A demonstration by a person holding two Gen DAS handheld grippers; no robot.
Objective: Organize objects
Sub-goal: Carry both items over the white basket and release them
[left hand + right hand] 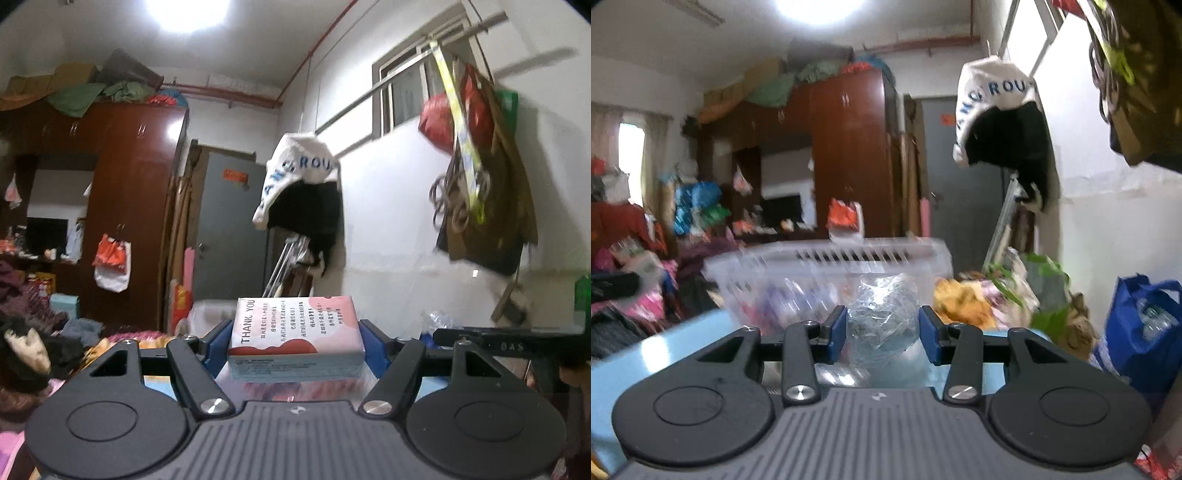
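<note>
Box [295, 339], pink-white, "THANK YOU" printed on top, sits crosswise between the blue pads [371, 345] of the left gripper [295, 345]. Both pads press its short ends, so it is pinched and carried in the air, level, nothing under it but the gripper body. Grip looks square; box not tilted.

Right gripper [882, 332] has a crumpled clear plastic bag [882, 314] between its pads [836, 332]. The film bulges up and forward past the tips and looks clamped, though motion blur leaves pad contact a bit unclear. Jaws stand partly apart, narrower than the left.

Just beyond the bag: white slotted basket [871, 254], blurred, stuff already inside. Likely the drop spot for both items, a judgement only. A blue surface [646, 354] lies below the right gripper.

To do the step well: keep the box level, squeeze steady since the ends are smooth cardboard and could slip. Bring the box over the basket rim before releasing, low drop. The bag is light and springy, so push it down inside, then let go.
</note>
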